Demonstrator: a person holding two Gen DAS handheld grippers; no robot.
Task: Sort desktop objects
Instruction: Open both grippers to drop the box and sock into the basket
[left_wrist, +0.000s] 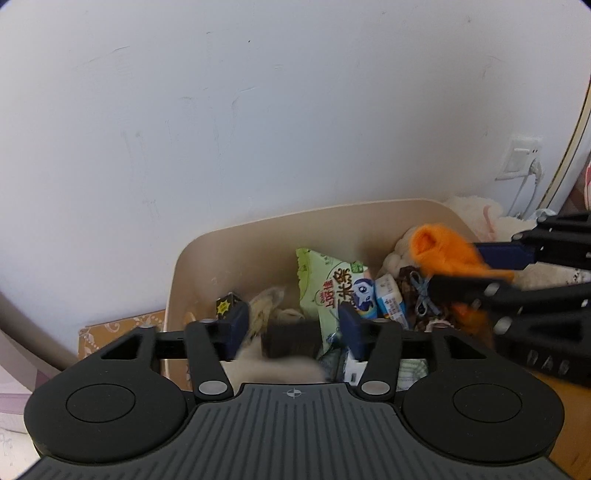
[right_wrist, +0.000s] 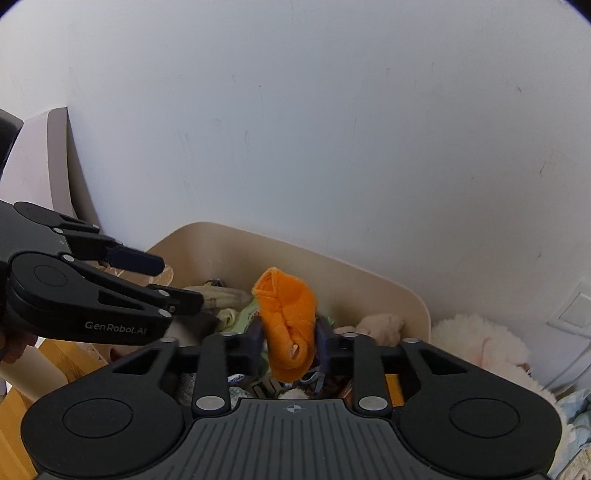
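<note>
The orange cloth (right_wrist: 287, 325), soft, rolled and creased, hangs between the right gripper (right_wrist: 289, 341) pads, jaws part open, above the beige bin (right_wrist: 388, 291). The bin holds a green snack packet (left_wrist: 328, 291) at twelve o'clock and plush bits. The left gripper (left_wrist: 293, 332) gapes over a blurred beige-and-dark item (left_wrist: 288, 350), gripping nothing.

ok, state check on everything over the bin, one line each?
beige bin: open top, crowded with items
orange cloth: bunched, between the right gripper jaws, above the bin
left gripper: jaws open, a blurred beige-and-dark item between them
green snack packet: propped in the bin
wall socket: plug in
</note>
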